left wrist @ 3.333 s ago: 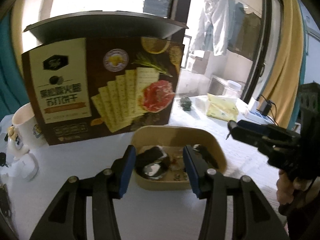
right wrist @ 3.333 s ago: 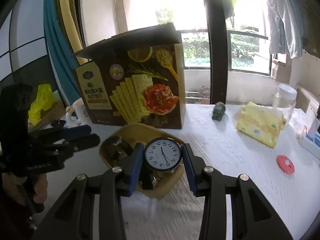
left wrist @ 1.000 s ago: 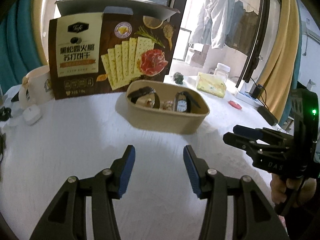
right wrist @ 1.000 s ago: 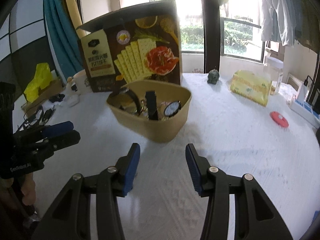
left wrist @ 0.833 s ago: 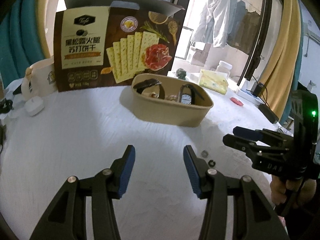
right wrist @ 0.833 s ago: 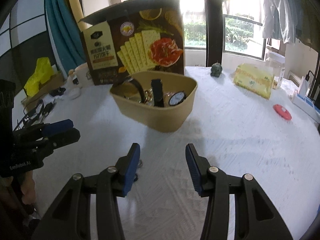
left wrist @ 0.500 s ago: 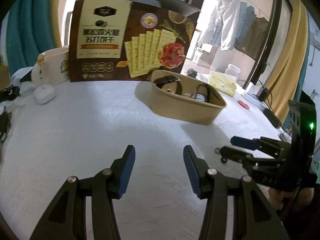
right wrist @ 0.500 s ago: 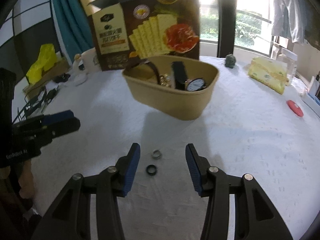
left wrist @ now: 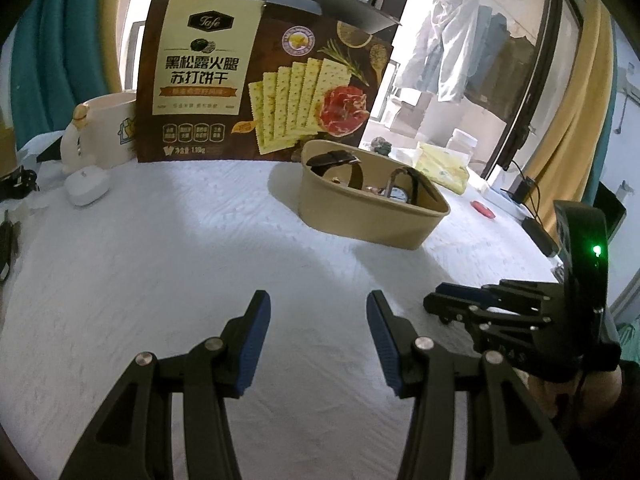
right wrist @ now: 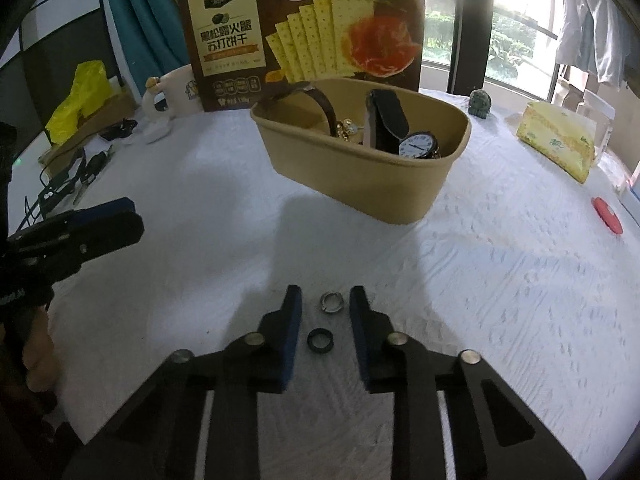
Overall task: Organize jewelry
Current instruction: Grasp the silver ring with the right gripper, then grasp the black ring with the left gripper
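A tan bowl (right wrist: pixel 362 178) holds watches, among them a white-faced watch (right wrist: pixel 417 145), and small gold pieces. It also shows in the left wrist view (left wrist: pixel 362 216). Two rings lie on the white cloth in front of it: a silver ring (right wrist: pixel 331 303) and a black ring (right wrist: pixel 320 340). My right gripper (right wrist: pixel 325 304) is low over the cloth, its jaws partly closed, with both rings between the fingers and touching neither. My left gripper (left wrist: pixel 318 312) is open and empty above bare cloth. The right gripper shows from the side in the left wrist view (left wrist: pixel 440 304).
A tall cracker box (left wrist: pixel 256 76) stands behind the bowl. A white mug (left wrist: pixel 108 128) and a white case (left wrist: pixel 88 188) sit at the left. Cables (right wrist: pixel 64 180), a yellow pack (right wrist: pixel 560 144), a red disc (right wrist: pixel 607 209) and a small dark figurine (right wrist: pixel 480 104) lie around.
My right gripper has dropped to the cloth and narrowed its jaws around the two rings. My left gripper has pulled further back and left of the bowl.
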The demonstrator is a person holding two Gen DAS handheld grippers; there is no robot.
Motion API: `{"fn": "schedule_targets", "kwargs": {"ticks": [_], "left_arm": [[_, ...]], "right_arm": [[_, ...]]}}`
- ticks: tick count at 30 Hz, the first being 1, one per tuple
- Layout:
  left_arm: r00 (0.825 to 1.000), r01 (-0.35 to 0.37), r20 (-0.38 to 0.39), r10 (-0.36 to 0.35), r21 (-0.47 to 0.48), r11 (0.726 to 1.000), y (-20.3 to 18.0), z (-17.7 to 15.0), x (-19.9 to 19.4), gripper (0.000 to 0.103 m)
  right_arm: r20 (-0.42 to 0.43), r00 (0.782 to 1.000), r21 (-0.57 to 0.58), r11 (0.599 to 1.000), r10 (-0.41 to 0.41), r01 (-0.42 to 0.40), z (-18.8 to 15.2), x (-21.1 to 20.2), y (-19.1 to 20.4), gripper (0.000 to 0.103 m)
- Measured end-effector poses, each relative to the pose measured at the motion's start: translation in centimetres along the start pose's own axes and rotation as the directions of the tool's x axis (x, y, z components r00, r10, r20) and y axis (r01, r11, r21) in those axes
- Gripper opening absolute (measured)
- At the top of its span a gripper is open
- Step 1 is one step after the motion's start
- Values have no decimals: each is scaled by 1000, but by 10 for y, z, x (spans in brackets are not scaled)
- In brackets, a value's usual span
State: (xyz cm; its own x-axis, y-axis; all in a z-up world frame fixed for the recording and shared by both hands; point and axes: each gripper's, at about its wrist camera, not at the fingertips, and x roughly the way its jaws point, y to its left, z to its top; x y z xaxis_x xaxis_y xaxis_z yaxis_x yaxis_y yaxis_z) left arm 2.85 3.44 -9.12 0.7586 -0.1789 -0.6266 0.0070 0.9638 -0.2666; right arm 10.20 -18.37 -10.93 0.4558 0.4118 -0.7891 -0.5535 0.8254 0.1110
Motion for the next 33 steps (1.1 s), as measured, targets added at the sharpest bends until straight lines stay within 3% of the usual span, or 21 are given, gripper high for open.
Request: {"fn": "schedule_targets", "kwargs": {"ticks": [2,15,33], "left_arm": [[1000,-1,-2,1,8,1000,-2,0,0,50],[999,8,-42,-5,67,998,-26,-1,9,50],[981,92,-189,-49,228,969,-100,-5,53,50]], "right_arm": [[-1,1000,1,1000,-1,1,1,1,-1,12],[40,999,7,1000,25,-25,0,-12,-8,11],[105,994,109,993,22,-34,-18,-42,-60,11]]}}
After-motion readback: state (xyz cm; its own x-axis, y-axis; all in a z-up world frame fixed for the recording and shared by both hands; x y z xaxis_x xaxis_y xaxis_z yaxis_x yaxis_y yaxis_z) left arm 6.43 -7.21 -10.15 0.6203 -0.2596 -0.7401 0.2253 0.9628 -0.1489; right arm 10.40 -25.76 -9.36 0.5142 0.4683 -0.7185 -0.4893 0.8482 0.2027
